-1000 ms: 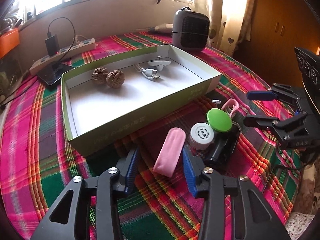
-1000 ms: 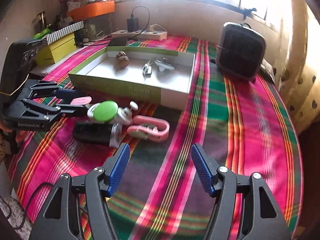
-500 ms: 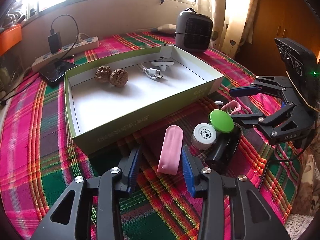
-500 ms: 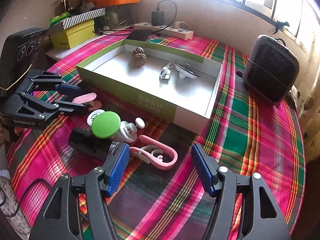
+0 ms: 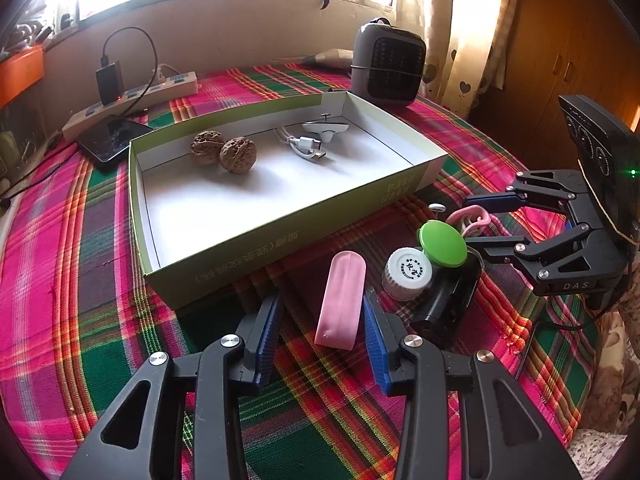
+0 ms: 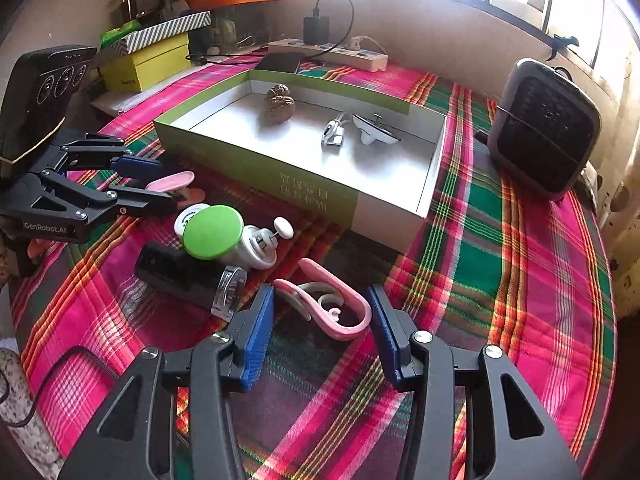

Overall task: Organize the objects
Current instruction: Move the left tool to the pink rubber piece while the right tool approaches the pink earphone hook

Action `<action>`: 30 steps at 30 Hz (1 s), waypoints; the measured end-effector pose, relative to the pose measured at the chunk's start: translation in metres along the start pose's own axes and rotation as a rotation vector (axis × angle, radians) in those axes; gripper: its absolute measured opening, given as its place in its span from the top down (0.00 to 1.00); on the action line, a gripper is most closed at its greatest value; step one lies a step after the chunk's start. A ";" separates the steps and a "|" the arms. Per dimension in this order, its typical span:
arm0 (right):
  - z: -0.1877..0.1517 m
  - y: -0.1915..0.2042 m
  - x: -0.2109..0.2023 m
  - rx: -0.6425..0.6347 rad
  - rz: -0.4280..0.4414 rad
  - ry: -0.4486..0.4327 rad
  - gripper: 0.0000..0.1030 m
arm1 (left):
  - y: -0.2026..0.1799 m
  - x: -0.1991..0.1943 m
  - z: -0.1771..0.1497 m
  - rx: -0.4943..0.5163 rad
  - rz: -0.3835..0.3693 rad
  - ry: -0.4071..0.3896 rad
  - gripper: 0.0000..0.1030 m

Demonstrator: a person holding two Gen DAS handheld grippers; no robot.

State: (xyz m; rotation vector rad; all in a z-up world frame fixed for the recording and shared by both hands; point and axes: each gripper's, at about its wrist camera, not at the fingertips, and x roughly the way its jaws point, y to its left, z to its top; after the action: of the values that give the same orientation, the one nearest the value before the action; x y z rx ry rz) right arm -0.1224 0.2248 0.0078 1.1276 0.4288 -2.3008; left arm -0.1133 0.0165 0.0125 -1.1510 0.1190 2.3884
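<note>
Right tool (image 6: 322, 312) closing around pink clip (image 6: 336, 304), unclamped; left tool (image 5: 322, 320) released beside pink case (image 5: 342, 300).

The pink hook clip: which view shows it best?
The right wrist view: the pink hook clip lies whole and close between the right hand-held gripper fingers, whose jaws are closing around it. The left wrist view shows only a small part of it, behind the green lid.

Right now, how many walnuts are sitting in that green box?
2. One walnut lies near the box's far wall; the other walnut lies touching it, slightly nearer the middle. The box floor is in full view, so none seem hidden.
</note>
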 end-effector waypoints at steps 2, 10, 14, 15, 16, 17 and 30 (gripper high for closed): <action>-0.003 -0.001 -0.002 0.020 -0.006 -0.001 0.54 | 0.000 0.000 0.000 0.002 0.002 0.000 0.63; -0.013 0.003 -0.008 0.102 -0.040 -0.004 0.54 | -0.003 0.001 0.000 0.017 0.017 0.003 0.63; -0.015 0.007 -0.011 0.142 -0.049 0.017 0.54 | -0.003 0.001 0.000 0.018 0.019 0.003 0.63; -0.015 0.009 -0.012 0.136 -0.045 0.017 0.54 | -0.003 0.001 0.000 0.018 0.019 0.003 0.63; -0.016 0.011 -0.013 0.128 -0.038 0.018 0.54 | -0.003 0.001 0.000 0.018 0.019 0.003 0.63; -0.017 0.014 -0.014 0.119 -0.032 0.018 0.54 | -0.003 0.001 0.000 0.018 0.019 0.003 0.63; -0.014 0.008 -0.008 0.175 -0.070 0.001 0.54 | -0.007 0.003 0.002 0.033 0.058 0.006 0.63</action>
State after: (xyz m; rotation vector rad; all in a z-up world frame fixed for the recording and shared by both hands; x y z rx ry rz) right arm -0.1046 0.2283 0.0056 1.2141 0.2746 -2.4375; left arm -0.1132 0.0244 0.0123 -1.1545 0.1948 2.4243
